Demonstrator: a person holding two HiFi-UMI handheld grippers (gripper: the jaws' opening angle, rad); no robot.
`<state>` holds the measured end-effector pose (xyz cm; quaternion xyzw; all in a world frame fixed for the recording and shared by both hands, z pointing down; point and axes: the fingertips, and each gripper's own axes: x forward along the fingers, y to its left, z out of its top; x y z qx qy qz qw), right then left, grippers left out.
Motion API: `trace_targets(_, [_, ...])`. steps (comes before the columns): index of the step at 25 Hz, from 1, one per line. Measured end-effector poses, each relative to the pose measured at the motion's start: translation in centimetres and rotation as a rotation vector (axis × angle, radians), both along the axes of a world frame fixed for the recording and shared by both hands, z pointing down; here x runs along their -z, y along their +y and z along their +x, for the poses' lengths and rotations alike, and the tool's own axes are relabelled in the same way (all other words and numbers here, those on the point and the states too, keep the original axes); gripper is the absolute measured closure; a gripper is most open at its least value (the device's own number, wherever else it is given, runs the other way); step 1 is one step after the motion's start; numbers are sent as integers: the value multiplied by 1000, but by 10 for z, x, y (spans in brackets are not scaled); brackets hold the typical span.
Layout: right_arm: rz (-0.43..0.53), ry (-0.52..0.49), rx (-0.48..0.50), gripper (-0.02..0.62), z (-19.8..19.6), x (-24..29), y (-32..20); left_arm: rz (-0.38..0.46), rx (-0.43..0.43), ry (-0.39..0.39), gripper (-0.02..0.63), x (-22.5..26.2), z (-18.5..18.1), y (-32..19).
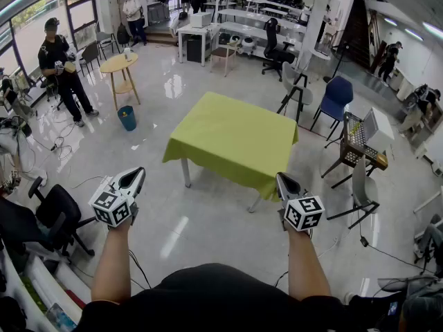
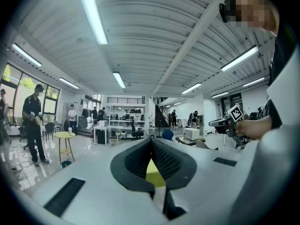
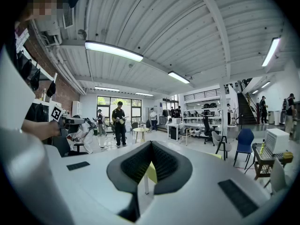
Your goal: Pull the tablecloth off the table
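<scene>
Tongs first: the left tongs (image 1: 138, 173) are closed, pads pressed together on nothing, and the right tongs (image 1: 279, 178) are closed and empty in the same way. From my console I see both held out nearly level on bare forearms, on the near side of the desk (image 1: 186, 173). The left one sits off its near left corner and well clear of it, and the right one is near its near right corner, apart from the hanging cloth. The tablecloth (image 1: 232, 135), yellow-green, lies spread over the whole top of the desk and hangs down over every edge I can see, with only the pale legs showing beneath it. In each gripper view a sliver of that yellow-green shows beyond the closed pads. Left of the desk a blue bucket (image 1: 127, 117) stands on the glossy floor (image 1: 201, 234), and past the desk's far right corner stands a blue chair (image 1: 336, 95). Farther left of the desk a person (image 1: 61, 68) in dark clothes stands.
</scene>
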<state>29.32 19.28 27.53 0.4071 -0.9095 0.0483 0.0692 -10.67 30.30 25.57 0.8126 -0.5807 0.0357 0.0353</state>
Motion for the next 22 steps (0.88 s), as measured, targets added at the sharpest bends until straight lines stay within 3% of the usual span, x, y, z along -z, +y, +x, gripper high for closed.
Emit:
trace_targets(16, [-35, -55, -30, 581, 21, -34, -22, -49, 6, 35, 584, -27, 11, -28])
trace_targets(22, [-56, -15, -55, 581, 31, -49, -66, -81, 3, 37, 584, -46, 10, -70])
